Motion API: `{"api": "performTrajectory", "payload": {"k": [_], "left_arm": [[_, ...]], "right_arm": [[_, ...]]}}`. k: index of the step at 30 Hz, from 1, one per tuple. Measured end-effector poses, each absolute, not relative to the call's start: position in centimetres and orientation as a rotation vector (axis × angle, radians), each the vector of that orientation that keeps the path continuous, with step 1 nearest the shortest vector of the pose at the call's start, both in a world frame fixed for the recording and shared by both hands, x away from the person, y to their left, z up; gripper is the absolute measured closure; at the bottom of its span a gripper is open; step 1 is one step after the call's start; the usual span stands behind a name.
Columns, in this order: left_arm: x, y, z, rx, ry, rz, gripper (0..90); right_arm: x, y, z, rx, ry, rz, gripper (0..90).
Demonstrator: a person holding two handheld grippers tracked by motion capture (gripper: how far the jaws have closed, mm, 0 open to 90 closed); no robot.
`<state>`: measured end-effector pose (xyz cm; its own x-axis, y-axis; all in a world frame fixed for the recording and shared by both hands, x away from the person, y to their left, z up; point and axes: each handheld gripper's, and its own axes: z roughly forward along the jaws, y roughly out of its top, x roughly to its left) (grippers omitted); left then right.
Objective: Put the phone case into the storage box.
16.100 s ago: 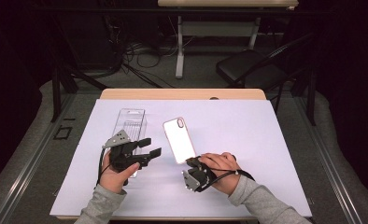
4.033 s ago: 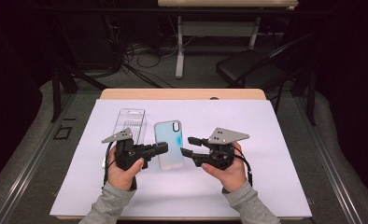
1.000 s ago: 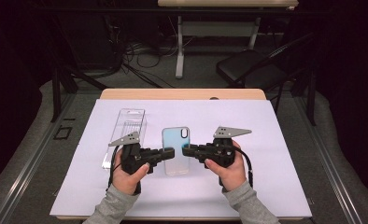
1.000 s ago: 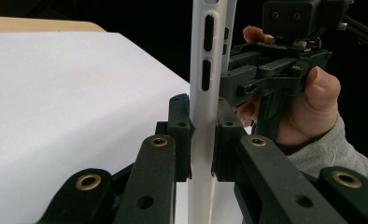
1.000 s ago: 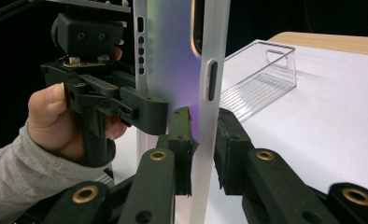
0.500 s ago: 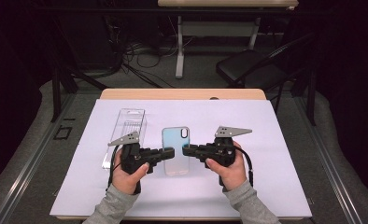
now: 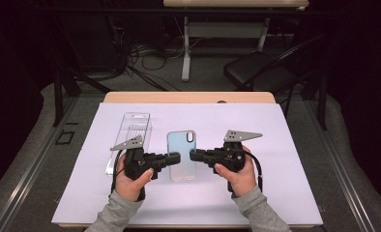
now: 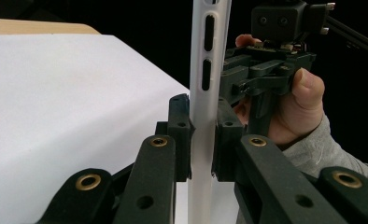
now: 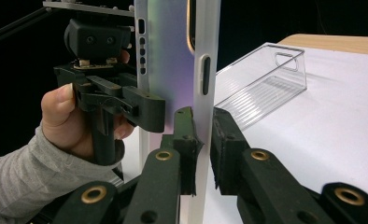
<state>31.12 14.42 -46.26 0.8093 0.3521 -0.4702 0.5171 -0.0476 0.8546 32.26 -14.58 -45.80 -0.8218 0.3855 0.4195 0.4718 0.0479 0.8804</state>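
High view: the translucent pale-blue rectangular phone case (image 7: 182, 154) sits between the two grippers, one long edge in each; compared with four seconds back it is now closer to the person and both hands are lower on the white paper sheet (image 7: 285, 145); over the last second neither hand shifts. Left gripper (image 7: 173, 157) is clamped nearly shut on the case's left edge; left gripper view shows both pads squeezing the thin white rim (image 8: 201, 116). Right gripper (image 7: 194, 155) has just been closing its jaws, the case's right edge between them; right gripper view shows the left pad touching the rim (image 9: 204, 116), the right pad with a sliver of gap. Clear ribbed plastic packaging box (image 7: 130, 137) lies just behind the left gripper, untouched. Judgement: two-sided grip is nearly set; lift or flex can follow once the right pads bite.
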Motion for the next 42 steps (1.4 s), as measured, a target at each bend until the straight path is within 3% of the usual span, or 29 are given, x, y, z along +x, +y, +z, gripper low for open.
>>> {"api": "performTrajectory", "payload": {"k": [35, 42], "left_arm": [[31.21, 14.43, -46.39, 1.639, 0.703, -0.158, 81.1], [31.43, 14.82, -46.38, 1.599, 0.72, -0.168, 74.5]], "right_arm": [[32.23, -14.62, -45.98, -0.917, -2.21, -1.935, 82.8], [32.23, -14.61, -46.06, -0.927, -2.214, -1.933, 82.8]]}}
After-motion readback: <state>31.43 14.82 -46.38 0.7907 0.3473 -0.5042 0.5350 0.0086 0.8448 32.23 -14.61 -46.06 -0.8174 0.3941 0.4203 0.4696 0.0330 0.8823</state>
